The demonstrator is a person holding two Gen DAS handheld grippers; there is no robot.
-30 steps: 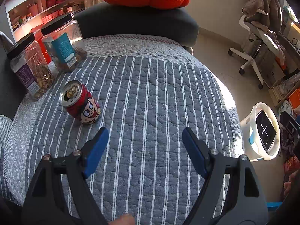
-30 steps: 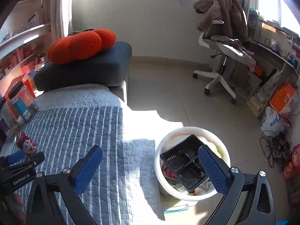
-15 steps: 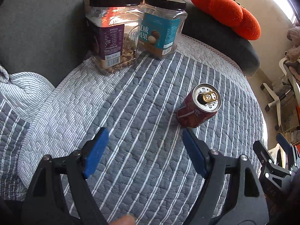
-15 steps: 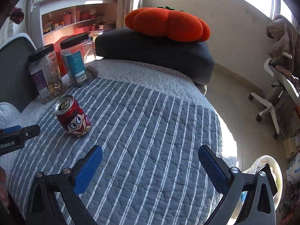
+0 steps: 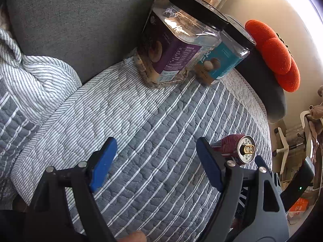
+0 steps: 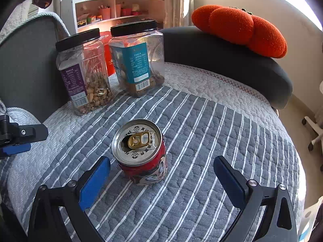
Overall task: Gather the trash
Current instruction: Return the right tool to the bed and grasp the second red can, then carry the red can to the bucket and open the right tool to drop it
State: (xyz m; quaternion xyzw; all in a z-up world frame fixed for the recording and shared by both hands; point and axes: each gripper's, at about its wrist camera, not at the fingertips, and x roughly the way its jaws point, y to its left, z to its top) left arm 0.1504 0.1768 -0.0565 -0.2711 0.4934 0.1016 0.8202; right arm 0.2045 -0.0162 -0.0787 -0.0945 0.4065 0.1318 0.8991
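A red drink can [image 6: 142, 152] with an opened silver top stands upright on the grey striped quilt [image 6: 201, 141]. My right gripper [image 6: 161, 179] is open, its blue pads on either side of the can, which sits nearer the left pad without touching. In the left wrist view the can [image 5: 235, 148] shows just beyond the right finger. My left gripper [image 5: 156, 165] is open and empty over the quilt, left of the can. Its tip shows at the left edge of the right wrist view [image 6: 18, 139].
Two clear jars with black lids, one purple-labelled [image 6: 82, 74] and one teal-labelled [image 6: 138, 59], stand behind the can. An orange pumpkin cushion [image 6: 240, 29] lies on the dark armrest [image 6: 232, 60]. A folded striped blanket [image 5: 34, 76] lies at the left. A shelf stands behind.
My right gripper has swung from the white bin on the floor to the can and come close around it. My left gripper has turned left, so the can is now off its right finger.
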